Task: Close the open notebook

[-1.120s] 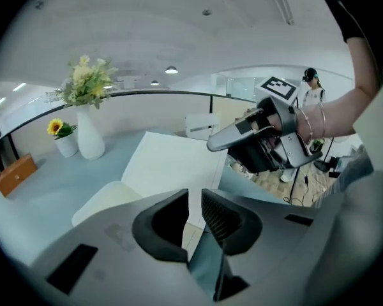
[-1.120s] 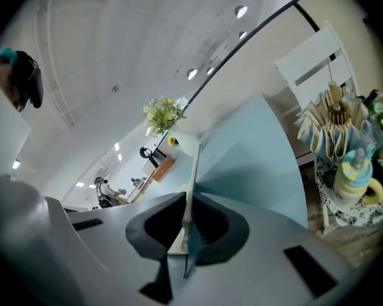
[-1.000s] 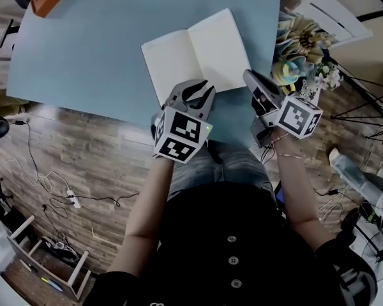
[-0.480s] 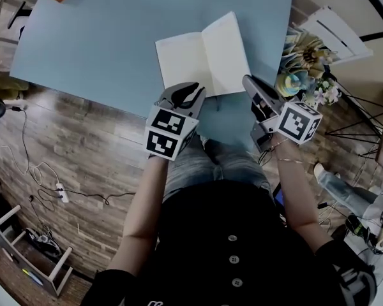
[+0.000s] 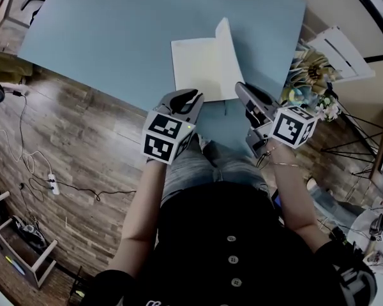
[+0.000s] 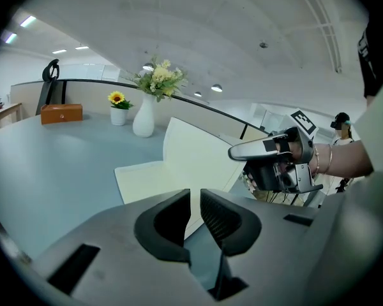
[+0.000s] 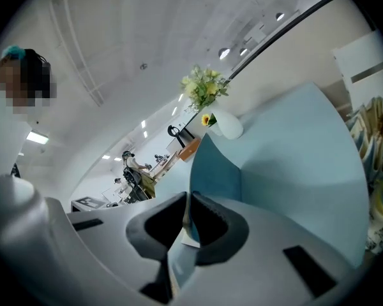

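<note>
The notebook [image 5: 201, 65] lies on the blue table [image 5: 108, 37], its cream left page flat. Its right half stands up on edge, blue cover outward [image 7: 217, 171]. My right gripper [image 5: 240, 88] is shut on the lower edge of that raised cover, which shows as a thin sheet between the pads [image 7: 186, 220]. My left gripper [image 5: 190, 95] hovers at the notebook's near left corner; its jaws have just closed a little and stand a narrow gap apart [image 6: 195, 199] with nothing between them. The cream page [image 6: 185, 158] and the right gripper [image 6: 235, 152] show beyond it.
A white vase of flowers [image 6: 144, 118], a small sunflower pot [image 6: 118, 109] and an orange box [image 6: 62, 113] stand at the table's far side. Right of the table are a bunch of flowers [image 5: 306, 69] and a white rack [image 5: 341, 37]. The table's near edge runs just under both grippers.
The notebook's right half has risen from lying flat to standing up, lifted by the right gripper. The left gripper has rolled and slid a little to the left.
</note>
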A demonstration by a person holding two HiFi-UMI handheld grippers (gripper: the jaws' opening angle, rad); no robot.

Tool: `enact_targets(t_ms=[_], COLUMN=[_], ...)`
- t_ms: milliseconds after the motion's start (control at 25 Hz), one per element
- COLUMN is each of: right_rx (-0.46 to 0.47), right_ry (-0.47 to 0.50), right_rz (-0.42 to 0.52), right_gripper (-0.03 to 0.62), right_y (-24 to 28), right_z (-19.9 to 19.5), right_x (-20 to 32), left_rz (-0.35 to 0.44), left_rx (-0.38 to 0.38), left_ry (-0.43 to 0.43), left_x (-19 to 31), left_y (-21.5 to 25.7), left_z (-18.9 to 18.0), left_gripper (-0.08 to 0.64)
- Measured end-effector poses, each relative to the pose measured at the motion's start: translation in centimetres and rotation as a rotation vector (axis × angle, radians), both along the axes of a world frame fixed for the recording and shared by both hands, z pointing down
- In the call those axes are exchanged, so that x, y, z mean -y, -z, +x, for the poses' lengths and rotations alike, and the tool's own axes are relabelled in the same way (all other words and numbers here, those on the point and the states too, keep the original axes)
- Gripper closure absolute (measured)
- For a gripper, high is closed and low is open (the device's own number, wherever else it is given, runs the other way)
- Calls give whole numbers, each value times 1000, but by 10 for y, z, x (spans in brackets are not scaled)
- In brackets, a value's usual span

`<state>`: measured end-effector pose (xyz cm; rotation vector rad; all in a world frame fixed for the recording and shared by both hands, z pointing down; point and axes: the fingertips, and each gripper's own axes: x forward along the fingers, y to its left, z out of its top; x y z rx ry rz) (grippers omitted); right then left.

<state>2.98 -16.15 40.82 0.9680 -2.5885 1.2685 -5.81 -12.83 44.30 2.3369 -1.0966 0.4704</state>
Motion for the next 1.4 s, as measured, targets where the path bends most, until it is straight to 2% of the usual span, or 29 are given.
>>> enact_targets(t_ms=[480, 880, 1120, 1400], right_rx=[-36, -78, -97, -127], right_ry=[116, 197, 242, 302], right_rz=[-12, -28, -41, -46], right_gripper=[552, 549, 549, 548], right_y=[-4, -16, -23, -33], right_z=[-39, -66, -77, -91], right_x=[-6, -11, -14, -15], left_rz=[-11, -40, -35, -46], left_rx=[-49, -79, -98, -91], left_ry=[126, 186, 257, 268], left_x=[-7, -11, -8, -8], left_y=[-3, -10, -12, -22], left_z=[-38, -53, -67, -72], left_gripper=[511, 516, 522, 532])
